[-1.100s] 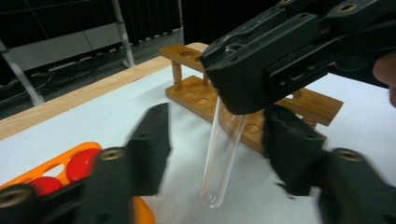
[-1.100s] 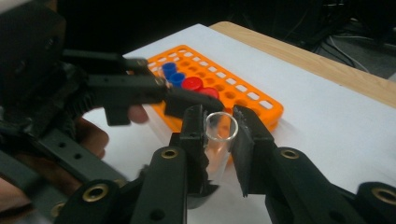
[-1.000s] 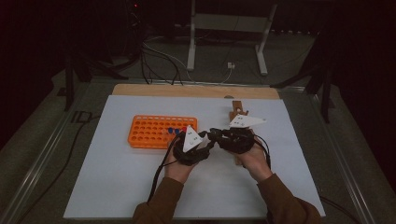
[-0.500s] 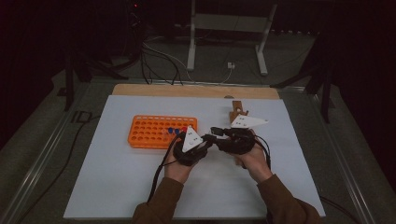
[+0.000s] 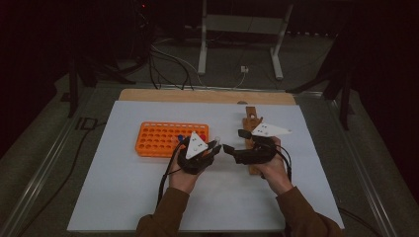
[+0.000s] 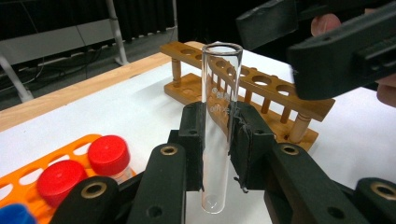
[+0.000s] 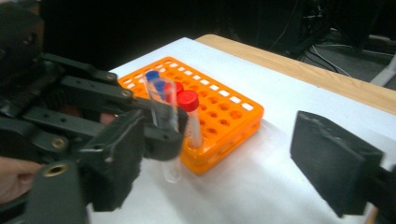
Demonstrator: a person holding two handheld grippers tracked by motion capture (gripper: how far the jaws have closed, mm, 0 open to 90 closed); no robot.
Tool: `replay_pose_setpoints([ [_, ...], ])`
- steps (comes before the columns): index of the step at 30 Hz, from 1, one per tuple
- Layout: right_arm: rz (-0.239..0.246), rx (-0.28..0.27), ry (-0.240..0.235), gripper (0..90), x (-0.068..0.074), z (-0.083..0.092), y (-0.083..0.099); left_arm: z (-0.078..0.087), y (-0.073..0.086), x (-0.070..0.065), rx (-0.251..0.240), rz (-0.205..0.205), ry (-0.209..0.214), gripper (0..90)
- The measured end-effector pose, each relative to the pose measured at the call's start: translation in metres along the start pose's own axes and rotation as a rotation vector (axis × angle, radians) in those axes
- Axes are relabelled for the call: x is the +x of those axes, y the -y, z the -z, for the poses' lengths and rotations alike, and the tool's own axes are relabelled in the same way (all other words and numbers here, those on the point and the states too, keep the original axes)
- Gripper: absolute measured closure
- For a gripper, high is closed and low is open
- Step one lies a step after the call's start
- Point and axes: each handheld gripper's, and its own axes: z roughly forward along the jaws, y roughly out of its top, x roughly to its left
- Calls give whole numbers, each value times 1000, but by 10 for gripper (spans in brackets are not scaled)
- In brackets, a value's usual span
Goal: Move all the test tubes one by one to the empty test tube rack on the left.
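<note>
The left gripper [image 6: 216,154] is clamping a clear glass test tube [image 6: 220,116] around its middle, keeping it upright and lifted off the white surface [image 5: 123,197], likely so it can be lowered mouth-up into a hole. The tube is sitting between the orange rack [image 5: 163,139] of capped tubes and the wooden rack [image 6: 261,88] beyond it, probably a handover point. The right gripper [image 5: 233,141] is hovering just beside it; its jaws have just been opening and are standing wide, with nothing between them and no contact with the tube.
</note>
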Motion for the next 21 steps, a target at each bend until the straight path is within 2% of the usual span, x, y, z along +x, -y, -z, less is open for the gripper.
replay_pose_setpoints([
  [6,-12,10,23,28,-5,2,3,8,0,7,-6,15,-12,758],
  [14,-3,15,75,2,-9,6,10,22,2,19,-21,42,-28,757],
  [21,-1,14,89,2,-10,9,13,31,2,26,-32,58,-36,757],
])
